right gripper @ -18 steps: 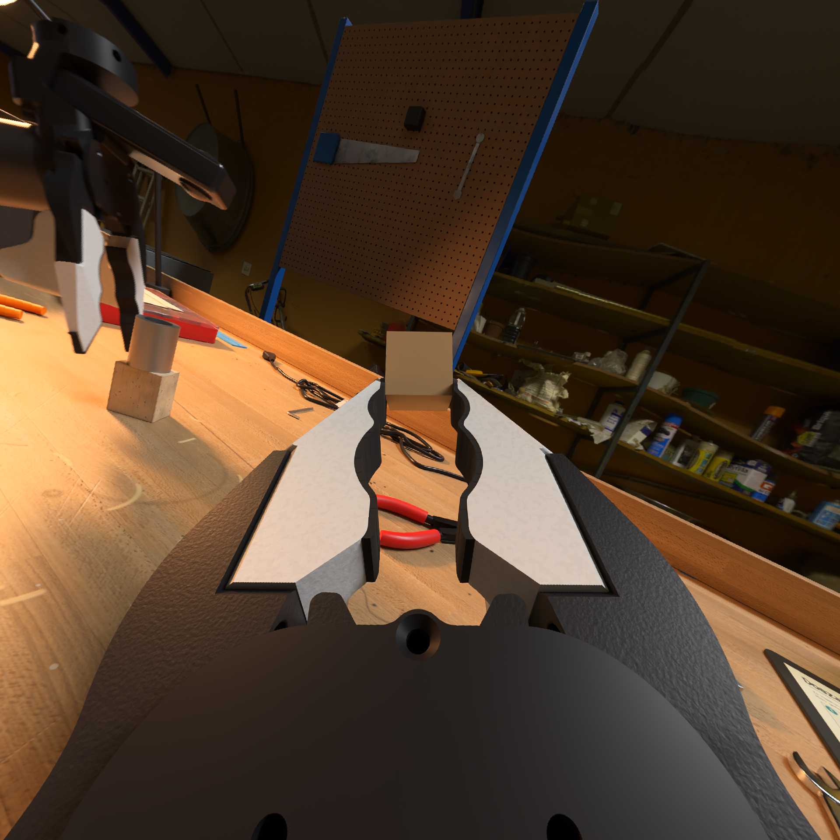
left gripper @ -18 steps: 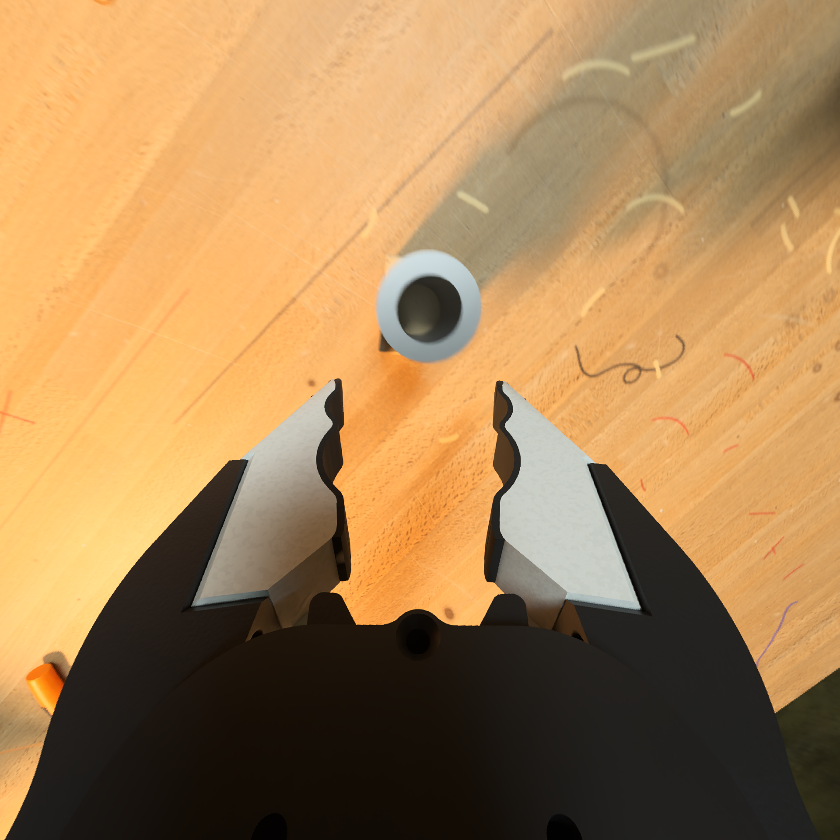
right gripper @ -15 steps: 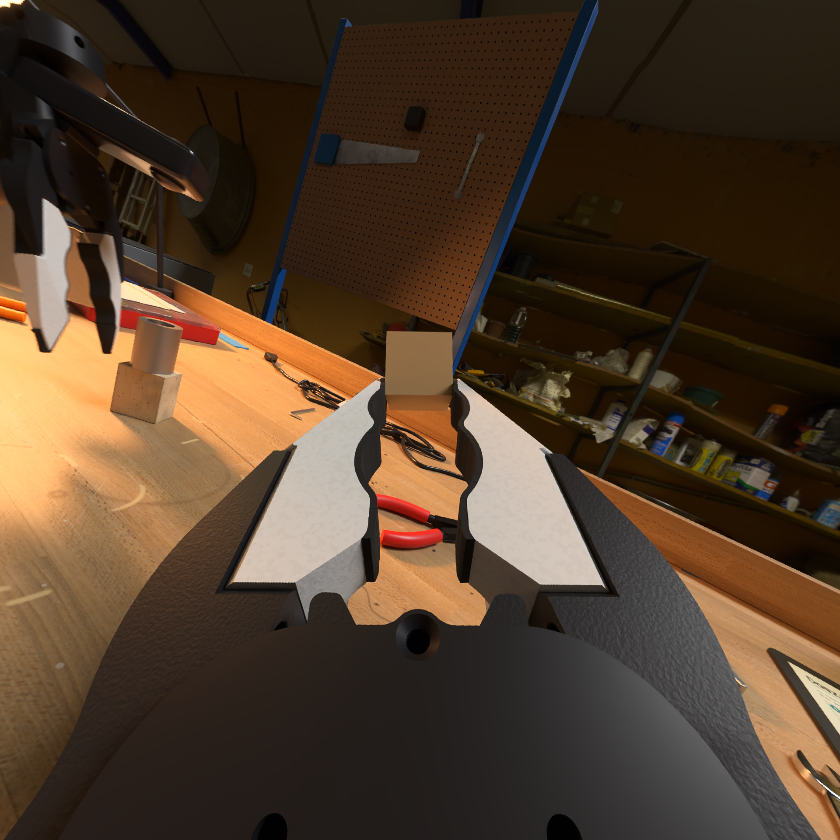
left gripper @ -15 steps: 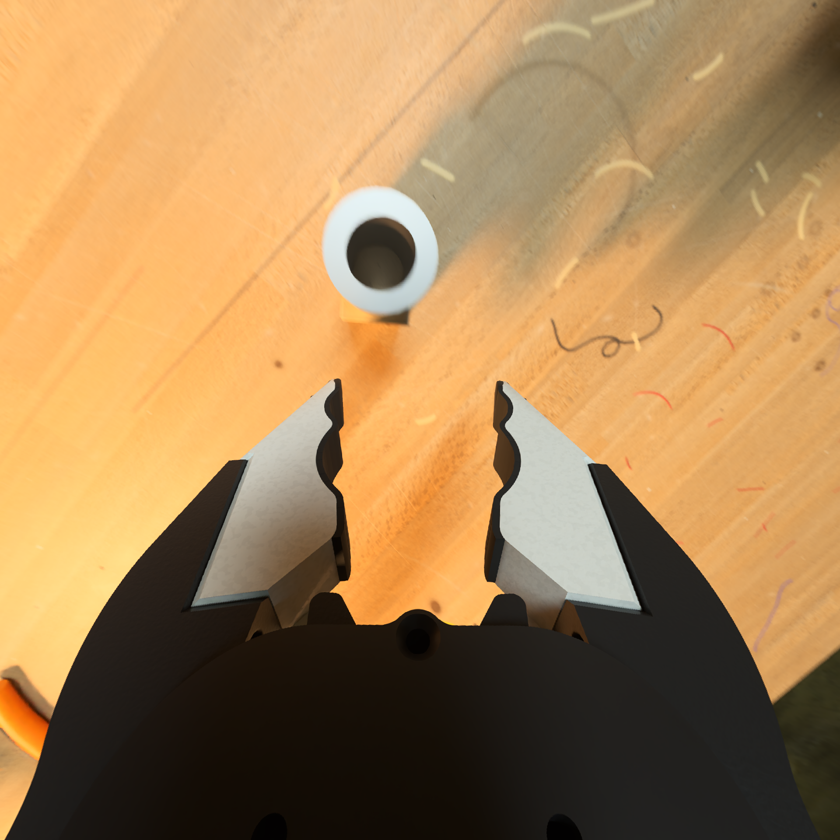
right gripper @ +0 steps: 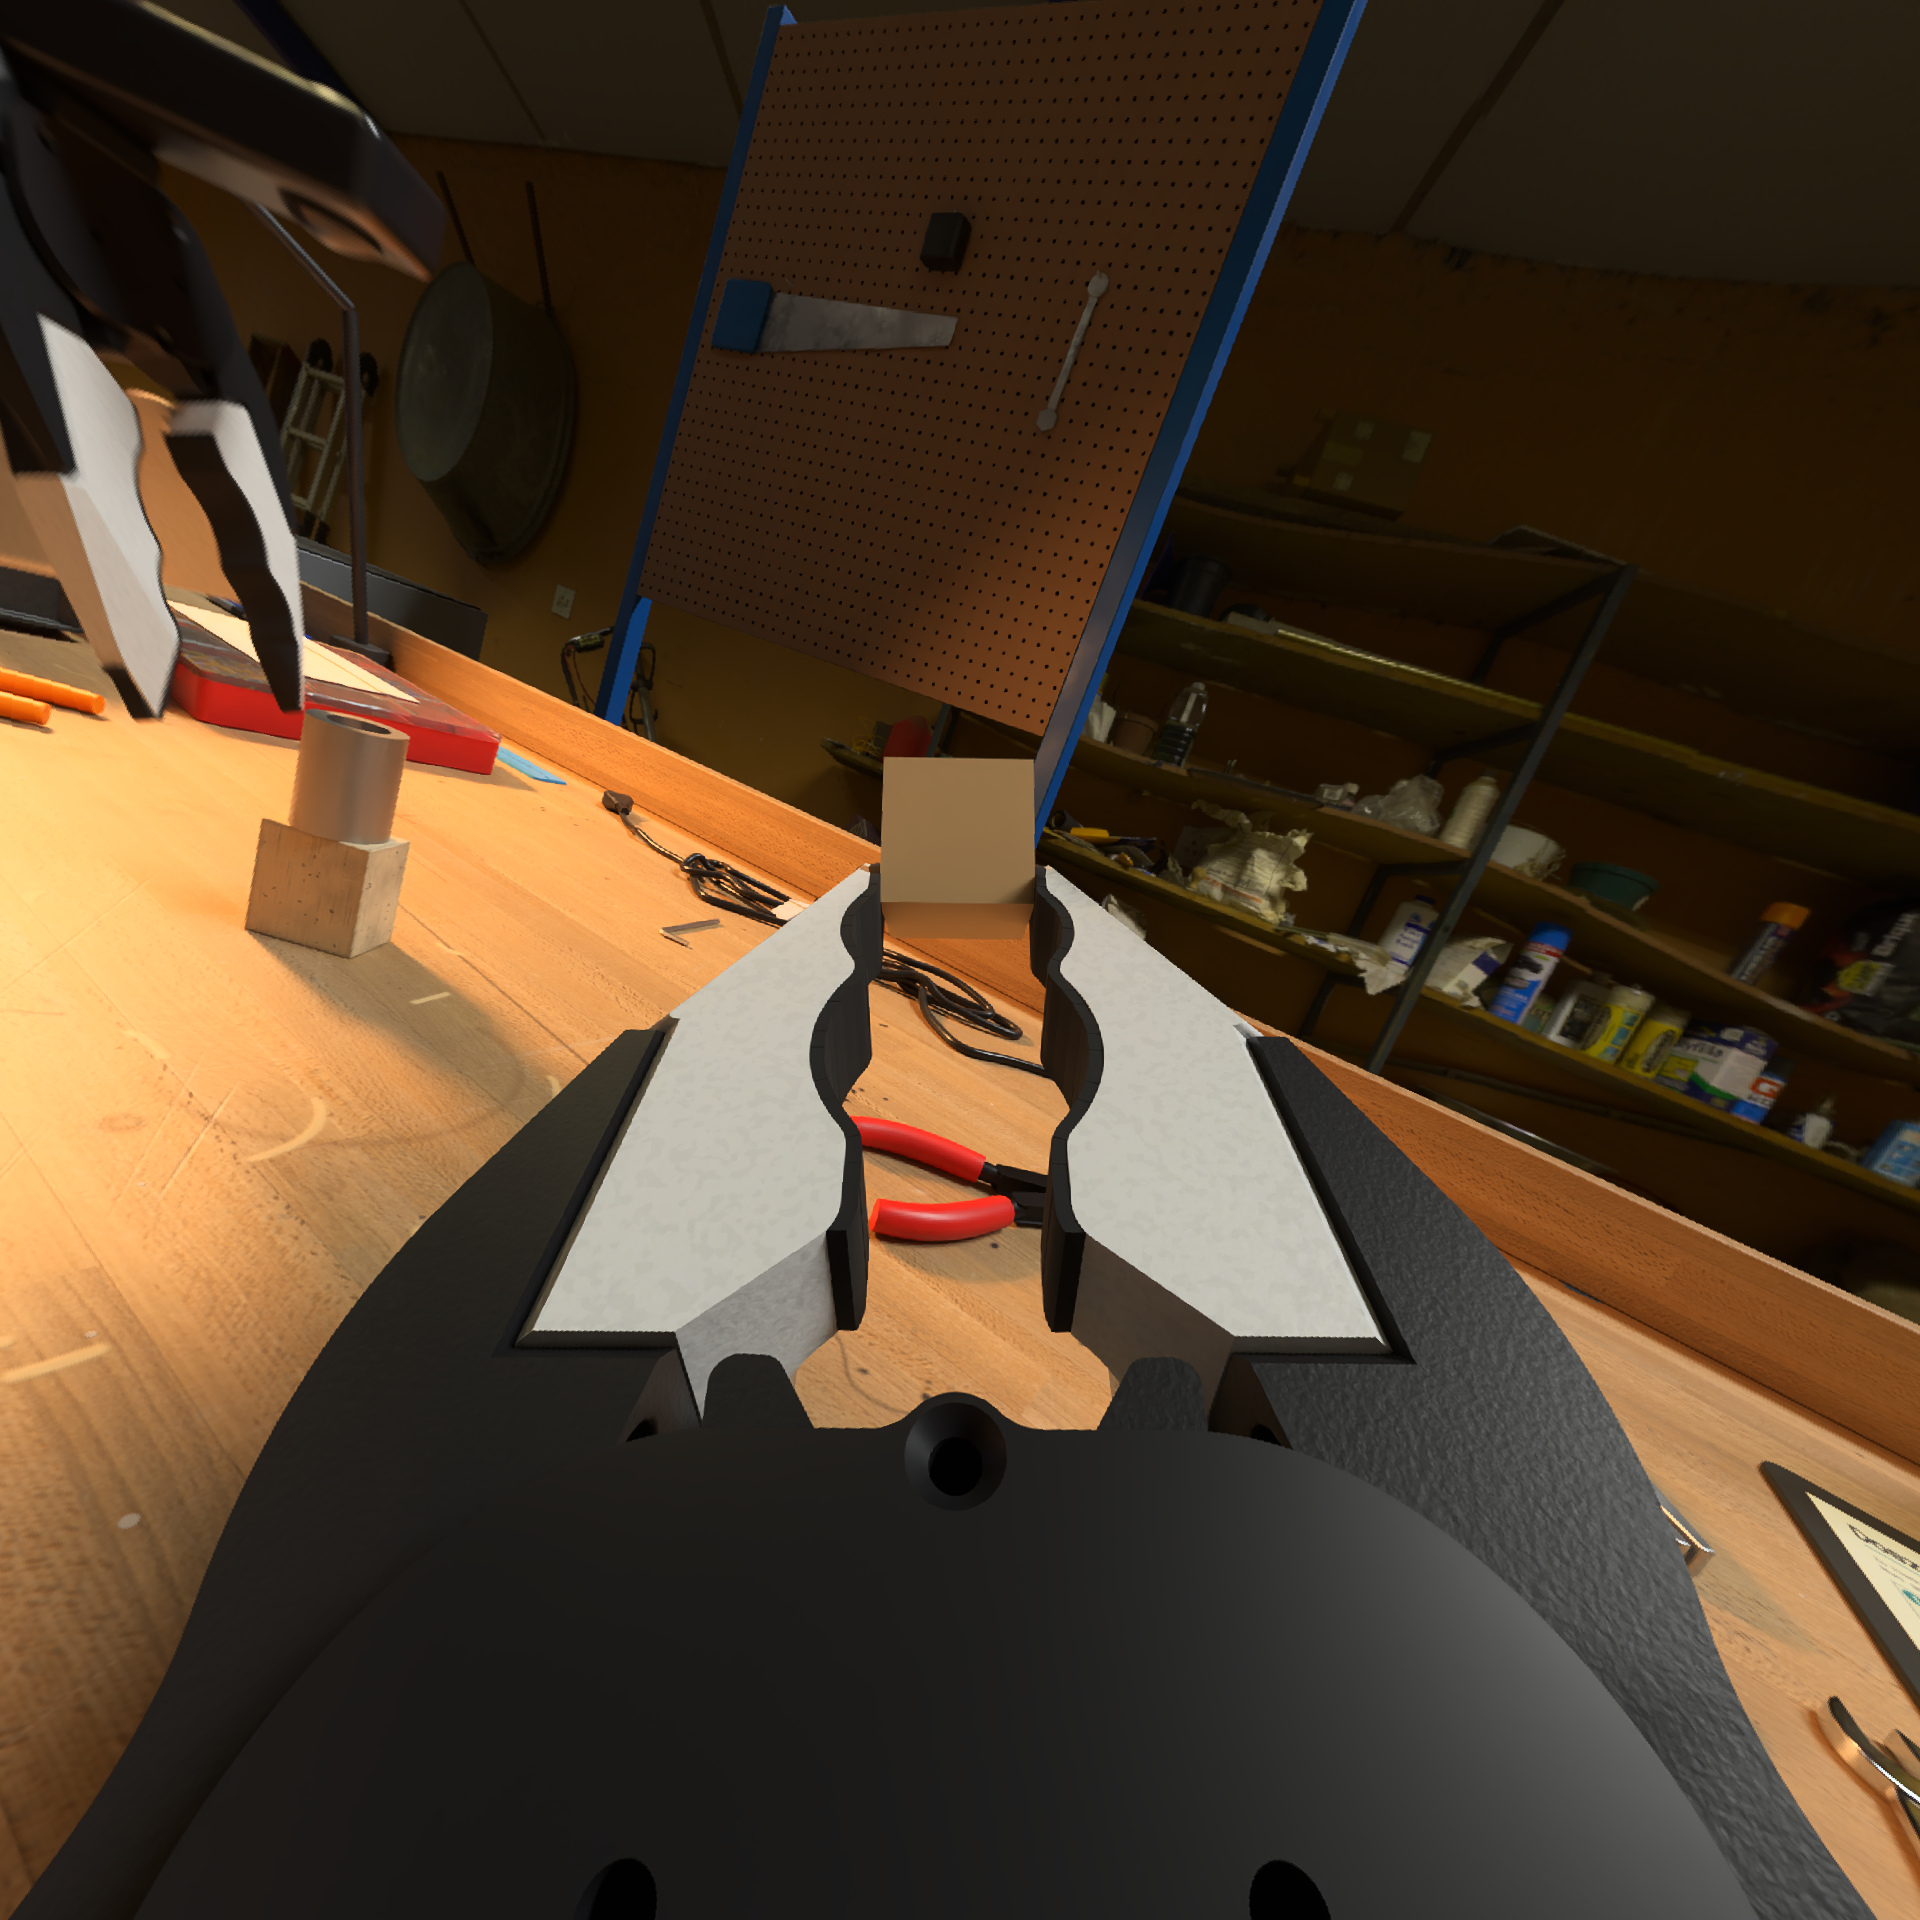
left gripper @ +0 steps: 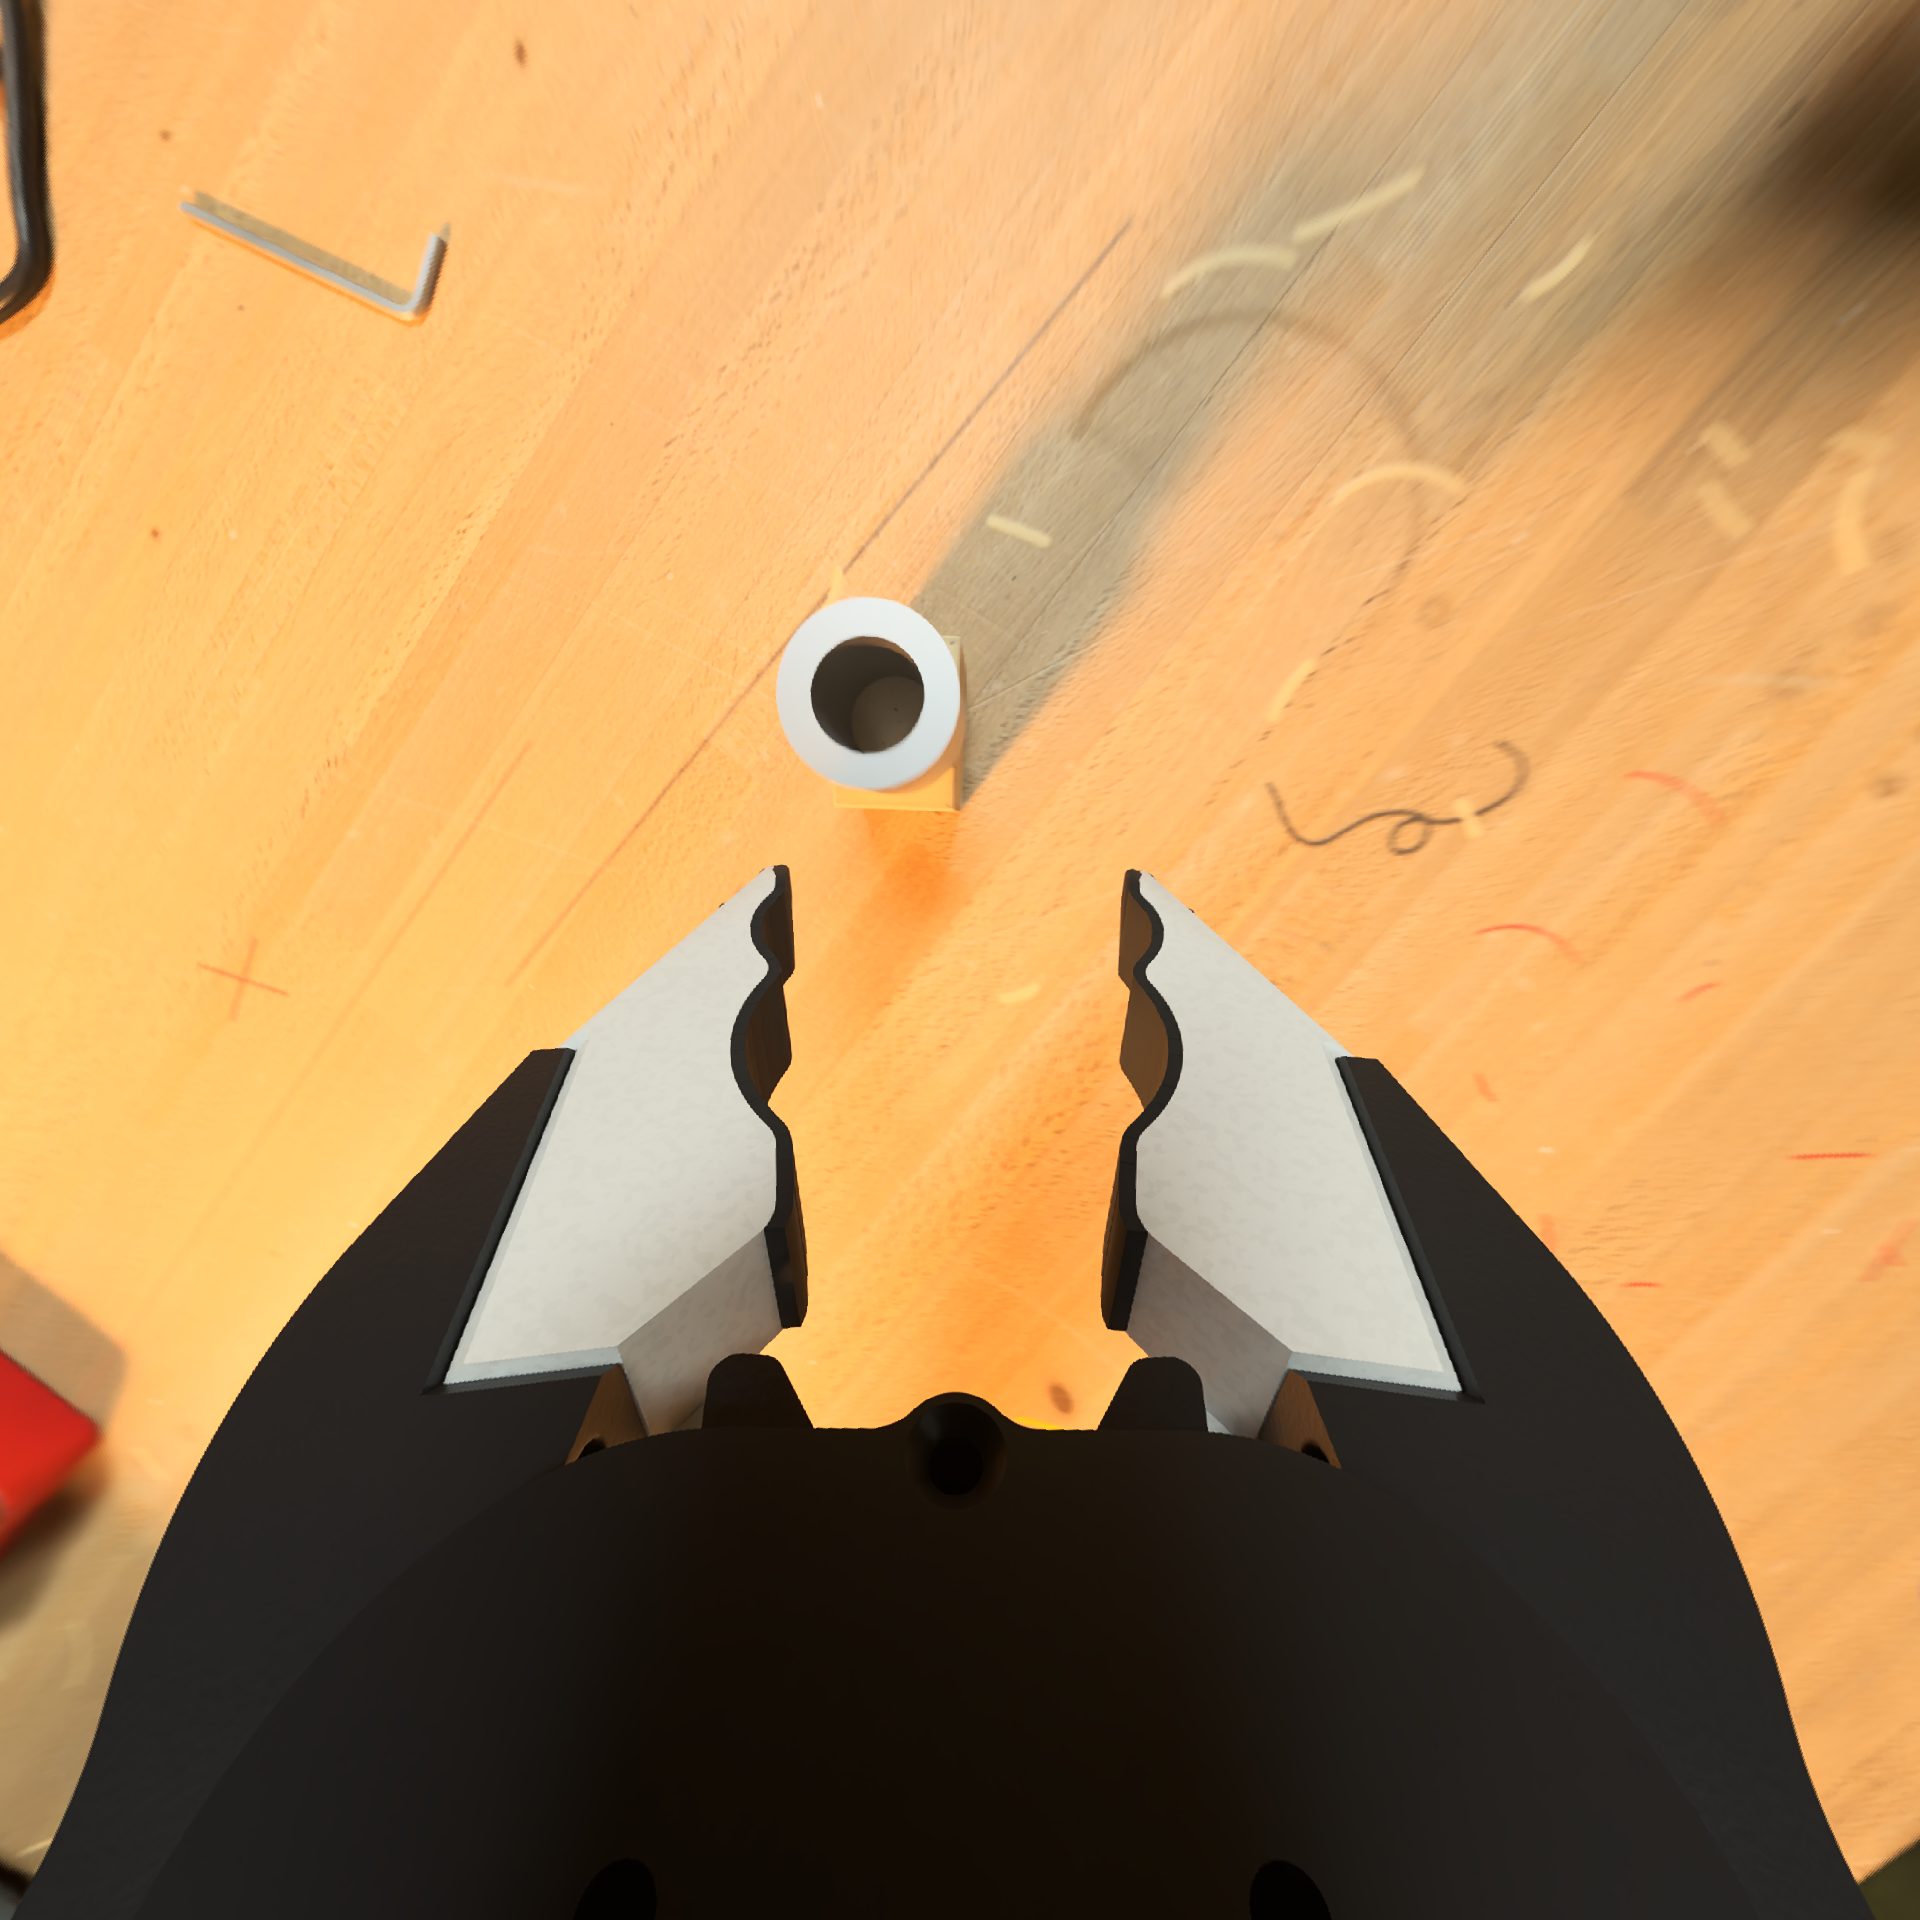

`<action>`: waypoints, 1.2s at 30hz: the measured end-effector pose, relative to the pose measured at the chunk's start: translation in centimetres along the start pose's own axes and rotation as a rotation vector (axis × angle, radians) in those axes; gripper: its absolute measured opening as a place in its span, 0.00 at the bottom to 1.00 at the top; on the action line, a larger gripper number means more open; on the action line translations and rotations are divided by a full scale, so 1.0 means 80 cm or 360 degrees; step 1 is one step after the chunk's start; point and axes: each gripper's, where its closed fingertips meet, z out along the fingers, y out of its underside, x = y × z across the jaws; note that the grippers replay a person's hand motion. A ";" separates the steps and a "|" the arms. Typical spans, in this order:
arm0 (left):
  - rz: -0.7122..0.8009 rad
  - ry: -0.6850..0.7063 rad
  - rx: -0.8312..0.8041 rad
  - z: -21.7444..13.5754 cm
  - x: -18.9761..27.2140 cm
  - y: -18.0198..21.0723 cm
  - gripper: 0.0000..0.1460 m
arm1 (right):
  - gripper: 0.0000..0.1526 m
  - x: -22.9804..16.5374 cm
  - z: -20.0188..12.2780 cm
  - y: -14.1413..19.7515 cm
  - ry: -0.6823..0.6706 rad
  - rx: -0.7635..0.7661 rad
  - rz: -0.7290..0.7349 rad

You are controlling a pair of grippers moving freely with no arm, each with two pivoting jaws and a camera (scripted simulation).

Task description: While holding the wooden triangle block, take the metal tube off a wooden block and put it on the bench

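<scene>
The metal tube (left gripper: 869, 692) stands upright on a small wooden block (left gripper: 902, 795), seen from straight above in the left wrist view. My left gripper (left gripper: 954, 883) is open and empty, above the tube and just short of it. In the right wrist view the tube (right gripper: 347, 773) sits on the block (right gripper: 324, 885) at the left, with the left gripper (right gripper: 213, 698) hanging open just above it. My right gripper (right gripper: 956, 878) is shut on the wooden triangle block (right gripper: 957, 844), held in the air at its fingertips.
An Allen key (left gripper: 330, 265) lies on the bench (left gripper: 468, 623) at the upper left. Red-handled pliers (right gripper: 940, 1179), a black cable (right gripper: 831, 935), a red tray (right gripper: 343, 707) and orange sticks (right gripper: 42, 696) lie on the bench. A pegboard (right gripper: 935, 364) and shelves stand behind.
My left gripper has shifted over the bench and risen, so the tube now lies nearer its centre line and looks smaller. The right gripper keeps the triangle block still.
</scene>
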 end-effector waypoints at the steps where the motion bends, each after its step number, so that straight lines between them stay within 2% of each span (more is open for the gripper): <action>1: 0.0055 -0.0023 -0.0065 0.011 -0.004 0.000 0.44 | 0.18 0.000 0.000 0.000 0.0001 0.0000 0.0000; 5: 0.0142 -0.0044 -0.0231 0.054 -0.015 0.004 0.46 | 0.18 0.001 0.000 0.001 0.0002 -0.0002 0.0010; 9: 0.0064 0.0018 -0.0256 0.078 -0.022 0.006 0.48 | 0.18 0.001 0.000 0.001 -0.0005 -0.0002 0.0022; 13: -0.0011 0.0089 -0.0293 0.084 -0.021 0.012 0.43 | 0.18 0.001 0.001 0.002 -0.0012 -0.0007 0.0033; 17: 0.0113 0.0057 -0.0293 0.080 -0.022 0.014 0.36 | 0.18 0.002 0.001 0.003 -0.0010 -0.0011 0.0044; 20: 0.0144 -0.0010 -0.0165 0.064 -0.026 0.001 0.31 | 0.18 0.003 0.001 0.003 -0.0002 -0.0008 0.0042; 23: 0.0090 -0.0080 0.0114 0.031 -0.021 -0.030 0.26 | 0.18 0.006 0.000 0.002 0.0014 -0.0003 0.0039; 24: 0.0088 -0.0099 0.0231 0.017 -0.014 -0.043 0.23 | 0.18 0.008 -0.001 0.001 0.0024 0.0000 0.0039; 28: 0.0196 -0.0087 0.0633 -0.028 0.042 -0.091 0.23 | 0.18 0.023 -0.006 0.000 0.0104 0.0007 0.0048; 32: 0.0356 0.0016 0.0837 -0.031 0.110 -0.120 0.23 | 0.18 0.045 -0.017 0.001 0.0205 -0.0008 0.0036; 36: 0.0424 0.0232 0.0866 -0.002 0.171 -0.132 0.23 | 0.18 0.069 -0.033 0.003 0.0316 -0.0041 -0.0038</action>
